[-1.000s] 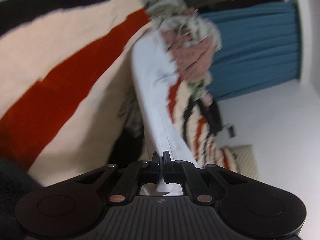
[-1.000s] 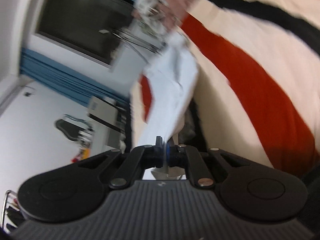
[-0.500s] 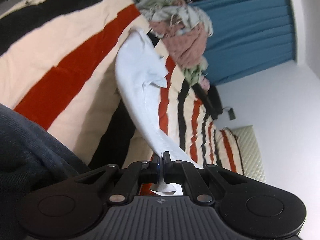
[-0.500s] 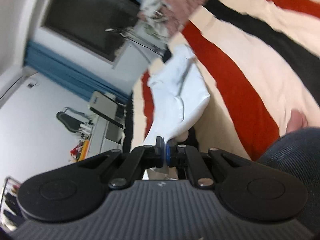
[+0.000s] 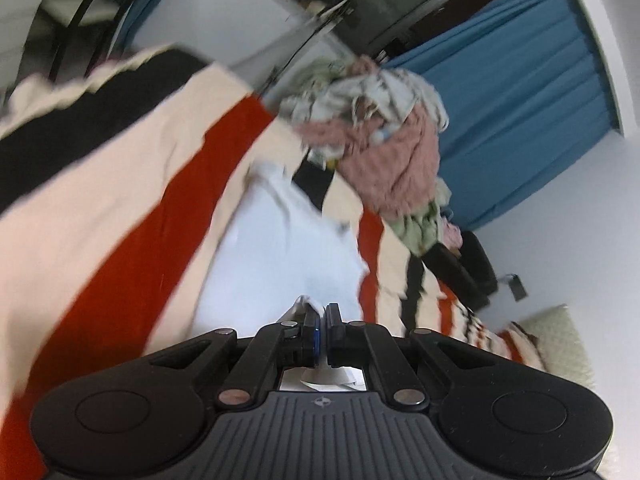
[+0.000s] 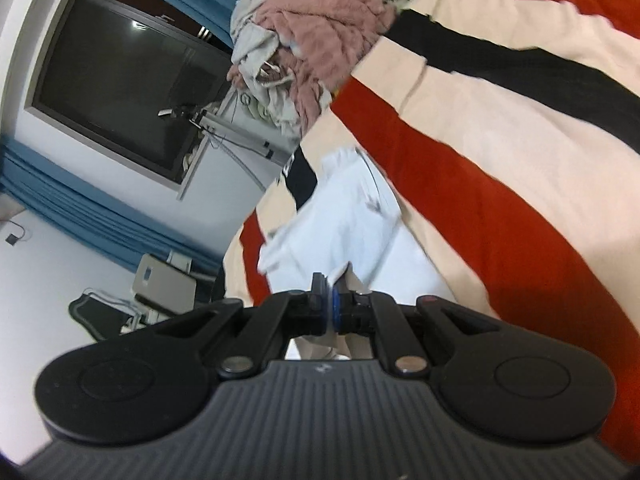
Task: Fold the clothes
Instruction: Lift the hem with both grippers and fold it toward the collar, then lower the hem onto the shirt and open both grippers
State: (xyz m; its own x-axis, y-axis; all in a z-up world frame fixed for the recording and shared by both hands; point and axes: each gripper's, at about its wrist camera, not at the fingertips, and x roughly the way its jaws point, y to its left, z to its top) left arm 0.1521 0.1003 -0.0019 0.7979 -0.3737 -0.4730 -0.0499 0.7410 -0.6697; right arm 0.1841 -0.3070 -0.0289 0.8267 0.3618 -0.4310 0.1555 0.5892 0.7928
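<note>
Striped blanket (image 5: 120,200) | white garment (image 5: 288,248) pinched by both hand-held grippers

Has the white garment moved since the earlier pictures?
Yes. The white garment has spread wider and lower over the striped blanket, its far end nearer the clothes pile.

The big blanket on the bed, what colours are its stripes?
The striped blanket has cream, red and black stripes. The right wrist view shows it best.
</note>
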